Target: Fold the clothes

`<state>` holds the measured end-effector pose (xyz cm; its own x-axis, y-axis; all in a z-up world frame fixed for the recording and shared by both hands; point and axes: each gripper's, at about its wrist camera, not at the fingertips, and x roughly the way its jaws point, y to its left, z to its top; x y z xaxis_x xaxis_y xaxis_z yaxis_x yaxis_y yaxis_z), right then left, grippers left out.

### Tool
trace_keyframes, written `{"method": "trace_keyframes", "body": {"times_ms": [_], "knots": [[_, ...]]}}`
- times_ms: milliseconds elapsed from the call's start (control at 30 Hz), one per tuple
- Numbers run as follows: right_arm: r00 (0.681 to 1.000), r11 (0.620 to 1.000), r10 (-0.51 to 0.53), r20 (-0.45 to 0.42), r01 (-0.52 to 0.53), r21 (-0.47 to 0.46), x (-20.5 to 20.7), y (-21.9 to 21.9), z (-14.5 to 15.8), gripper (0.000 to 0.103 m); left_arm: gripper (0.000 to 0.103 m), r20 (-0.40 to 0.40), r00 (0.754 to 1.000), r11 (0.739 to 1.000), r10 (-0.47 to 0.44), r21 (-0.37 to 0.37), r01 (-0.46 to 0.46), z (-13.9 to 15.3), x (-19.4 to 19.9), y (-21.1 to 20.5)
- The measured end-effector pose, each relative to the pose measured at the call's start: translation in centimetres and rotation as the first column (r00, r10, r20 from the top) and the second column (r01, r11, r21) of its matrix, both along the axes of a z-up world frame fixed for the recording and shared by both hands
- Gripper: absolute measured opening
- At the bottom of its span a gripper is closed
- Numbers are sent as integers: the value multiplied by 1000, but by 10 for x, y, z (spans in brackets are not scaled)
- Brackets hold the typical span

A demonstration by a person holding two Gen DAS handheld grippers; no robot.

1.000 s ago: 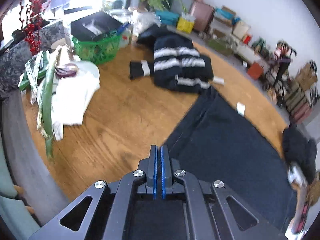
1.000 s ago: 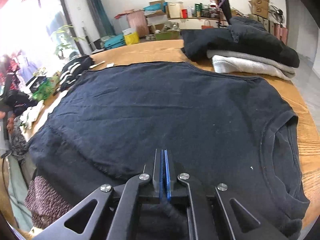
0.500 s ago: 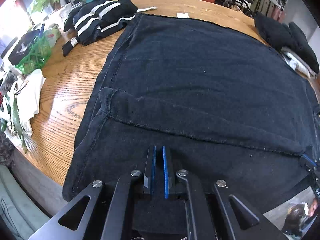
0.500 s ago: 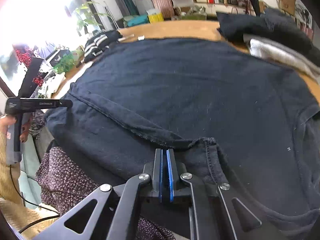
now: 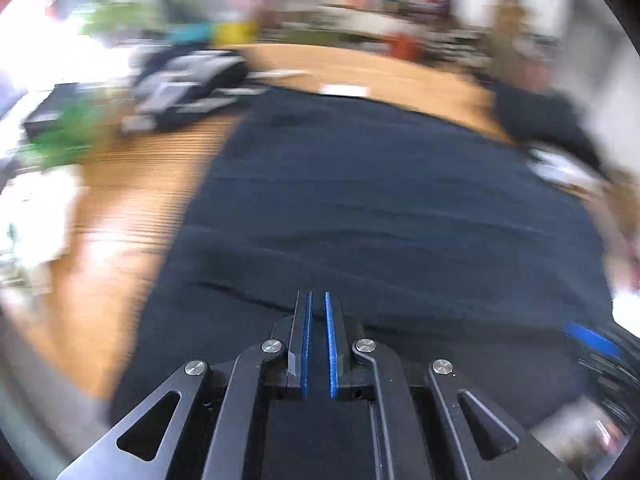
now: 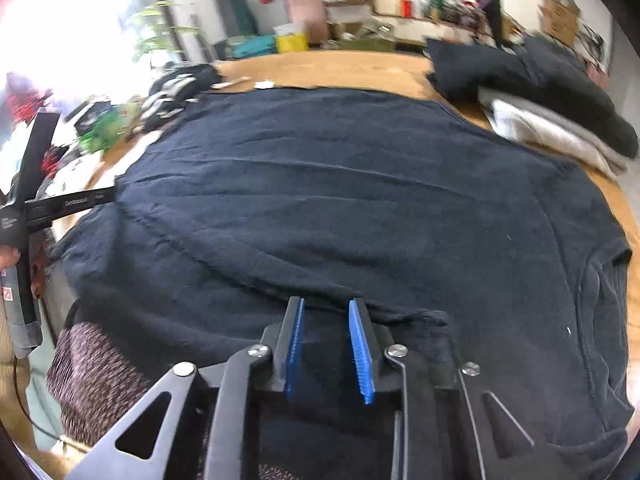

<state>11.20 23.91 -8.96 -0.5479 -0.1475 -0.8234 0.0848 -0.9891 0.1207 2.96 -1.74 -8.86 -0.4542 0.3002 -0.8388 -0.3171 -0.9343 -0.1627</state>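
A dark navy T-shirt (image 6: 360,200) lies spread on the round wooden table (image 6: 340,68), with its near edge folded over along a seam line. My right gripper (image 6: 325,304) is open and empty, its blue pads just short of that folded edge. In the blurred left wrist view the same T-shirt (image 5: 380,208) fills the middle. My left gripper (image 5: 316,300) has its pads a narrow gap apart at the fold line, with nothing seen between them. From the right wrist view the left gripper (image 6: 108,192) hovers at the shirt's left corner. The right gripper (image 5: 588,338) shows at the left view's right edge.
A stack of folded dark and grey clothes (image 6: 540,108) sits at the back right. A striped dark garment (image 6: 180,84) and a green basket (image 6: 104,128) lie at the back left. A person's hand (image 6: 8,256) and speckled knit clothing (image 6: 96,368) are at the near left.
My right gripper has opened and let go of the bunched shirt edge. The left pads have parted slightly, and the left gripper is moving fast, blurring its view.
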Motion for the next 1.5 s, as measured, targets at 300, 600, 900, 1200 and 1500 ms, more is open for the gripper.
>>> {"method": "trace_keyframes", "body": {"times_ms": [300,600,900,1200,1500], "knots": [[999,999,41,24,-40,-30,5,-9,-4,30,16,-8,935,932,-354,-91,352,-14,25,70],[999,998,-1,40,3,-56,11,6,-7,34,52,64,949,950,-309,-32,311,-22,7,67],[999,999,-7,49,9,-49,14,7,-8,35,14,-35,980,973,-195,-135,188,-24,17,70],[998,1000,-3,56,4,-21,16,3,-9,38,4,-166,986,944,26,-319,-79,-28,-18,54],[998,998,50,25,-51,35,-4,-20,-9,39,4,-110,992,986,54,-153,-71,-5,27,-9]]}}
